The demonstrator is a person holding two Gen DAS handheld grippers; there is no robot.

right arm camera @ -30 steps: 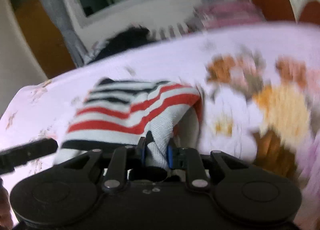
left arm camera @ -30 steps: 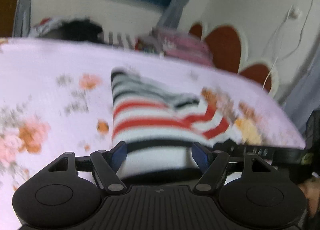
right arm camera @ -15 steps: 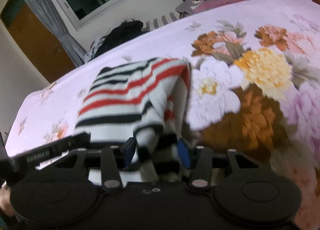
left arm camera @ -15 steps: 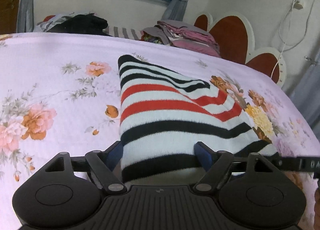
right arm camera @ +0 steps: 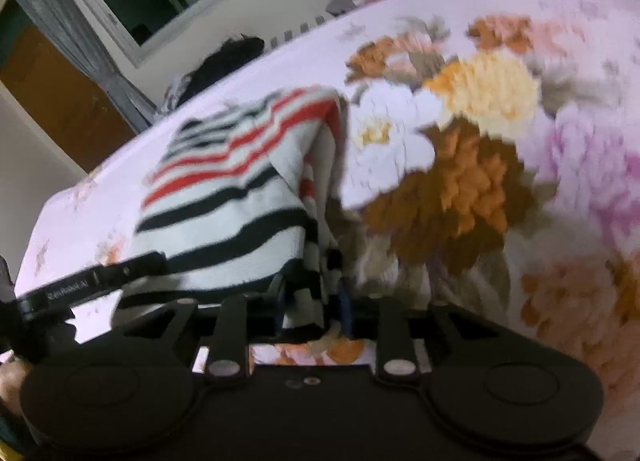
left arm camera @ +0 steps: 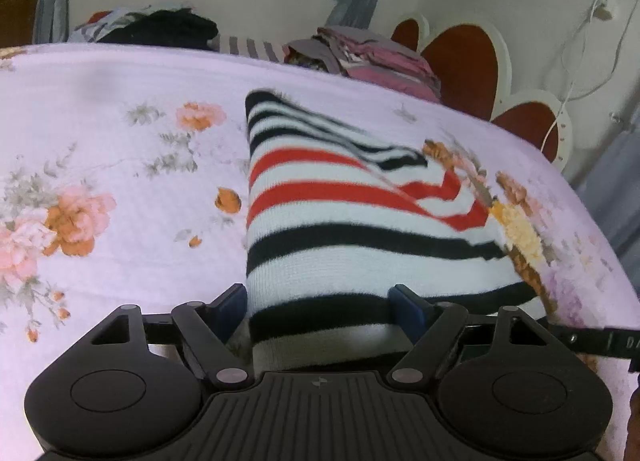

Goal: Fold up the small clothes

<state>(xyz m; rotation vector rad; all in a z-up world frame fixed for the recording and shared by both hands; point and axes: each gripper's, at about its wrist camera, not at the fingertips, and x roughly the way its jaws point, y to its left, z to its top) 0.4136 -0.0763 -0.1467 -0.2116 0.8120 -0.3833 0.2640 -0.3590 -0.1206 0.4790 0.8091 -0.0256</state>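
The left gripper point(left arm camera: 320, 307) stands wide open, its blue pads either side of the near hem of the striped sweater point(left arm camera: 352, 221) without pinching it. The right gripper point(right arm camera: 312, 311) is closing on a bunched fold of that hem at the garment's right edge. From the jaws the sweater lies toward twelve o'clock across the floral bedsheet point(left arm camera: 120, 141), with piled clothes point(left arm camera: 372, 61) beyond at one o'clock.

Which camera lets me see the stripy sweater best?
The left wrist view: the stripy sweater lies sharp and nearly whole on the bed. The right wrist view is blurry and shows it from the side, bunched at its near edge.
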